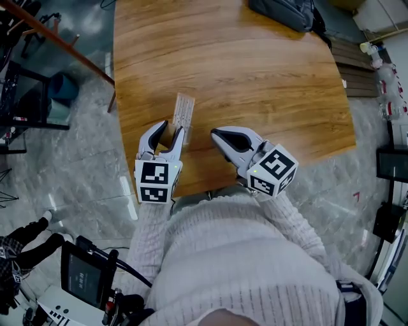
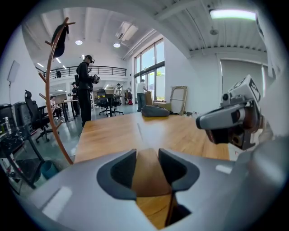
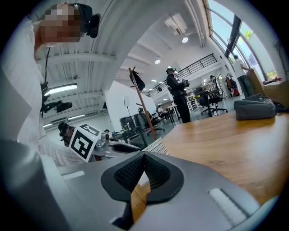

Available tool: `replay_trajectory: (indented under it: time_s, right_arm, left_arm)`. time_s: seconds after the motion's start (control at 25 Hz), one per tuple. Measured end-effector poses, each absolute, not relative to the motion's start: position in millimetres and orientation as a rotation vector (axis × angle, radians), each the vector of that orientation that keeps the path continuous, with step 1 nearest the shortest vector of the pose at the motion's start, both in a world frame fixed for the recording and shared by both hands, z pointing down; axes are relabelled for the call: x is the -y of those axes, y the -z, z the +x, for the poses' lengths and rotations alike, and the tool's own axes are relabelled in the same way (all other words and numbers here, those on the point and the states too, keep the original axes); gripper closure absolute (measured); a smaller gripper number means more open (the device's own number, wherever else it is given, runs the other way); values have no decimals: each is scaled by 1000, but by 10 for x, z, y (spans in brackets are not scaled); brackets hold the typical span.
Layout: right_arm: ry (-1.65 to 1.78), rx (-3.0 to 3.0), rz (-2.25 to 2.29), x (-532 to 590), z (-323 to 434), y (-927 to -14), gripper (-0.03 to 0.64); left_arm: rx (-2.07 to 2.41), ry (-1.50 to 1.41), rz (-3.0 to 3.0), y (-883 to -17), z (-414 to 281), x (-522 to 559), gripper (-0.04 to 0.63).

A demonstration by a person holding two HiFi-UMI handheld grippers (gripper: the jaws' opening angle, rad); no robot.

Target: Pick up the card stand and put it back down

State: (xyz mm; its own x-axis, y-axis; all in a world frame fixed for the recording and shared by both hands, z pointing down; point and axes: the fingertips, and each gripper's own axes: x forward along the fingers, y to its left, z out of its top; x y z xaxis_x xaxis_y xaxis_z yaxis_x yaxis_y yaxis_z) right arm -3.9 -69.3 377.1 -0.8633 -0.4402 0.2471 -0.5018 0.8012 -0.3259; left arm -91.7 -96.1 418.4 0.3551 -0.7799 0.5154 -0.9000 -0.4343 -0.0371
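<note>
One card stand point(image 1: 183, 112) clamped in left claw point(image 1: 170, 130).

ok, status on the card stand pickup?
Left gripper shut on card stand, gripping its wooden base. Right gripper shut, empty, alongside. Bag at far end of table, not in the way.

So the tabletop point(image 1: 255, 76) is a big slab of warm brown wood with streaky grain running across it and a curved edge on the right side. Most of it is just bare wood. The only thing actually lying on it is a dark grey soft bag point(image 1: 284, 13), slumped way over at the far end. The wooden card stand point(image 1: 183, 114) with its pale ribbed sheet is over the near edge, but bare grain shows under its base.
</note>
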Motion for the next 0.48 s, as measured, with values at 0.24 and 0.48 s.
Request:
replay_trajectory:
  time_s: [0.24,0.48]
  right_arm:
    - [-536,2855,740,739,-79,-3694,620]
    - [-498,2873,749,780,-77,-3610,620]
  left_arm:
    - [1560,-648,2405,-3996,-953,1062,439]
    - [1592,-602,2414,-3889,-989,1099,439]
